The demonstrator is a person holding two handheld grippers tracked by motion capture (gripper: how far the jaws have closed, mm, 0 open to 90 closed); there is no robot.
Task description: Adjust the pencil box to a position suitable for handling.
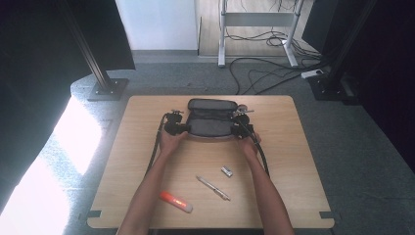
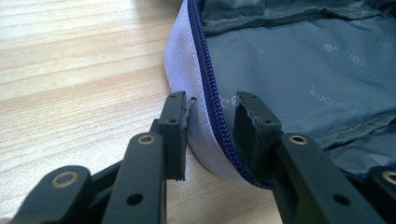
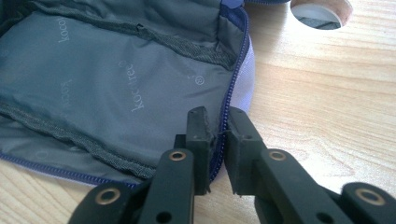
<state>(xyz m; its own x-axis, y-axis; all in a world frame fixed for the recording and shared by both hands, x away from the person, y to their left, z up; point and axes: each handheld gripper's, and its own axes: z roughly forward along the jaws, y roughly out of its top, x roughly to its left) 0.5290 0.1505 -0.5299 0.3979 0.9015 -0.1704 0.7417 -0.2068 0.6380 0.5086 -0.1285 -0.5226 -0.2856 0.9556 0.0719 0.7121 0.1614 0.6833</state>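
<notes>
The open pencil case lies flat on the table, lid folded away from the person, and it sits right between the two grippers. The left gripper is at the case's left end: its jaws straddle the pale outer edge and the blue zipper, one pad on the outside near the wood, the other inside over the grey lining. There's a clear gap on the inner side, so whether the pads actually press the edge can't be told.

Over at the right end, the right gripper has its jaws narrow, drawn in on the case's rim, with the zipper line and edge fabric pinched between the pads. The grey lining with its printed lettering spreads away from that gripper, and a round hole in the table lies beyond it.

Nearer the person than both grippers lie a small silver piece, a pen and an orange marker.
</notes>
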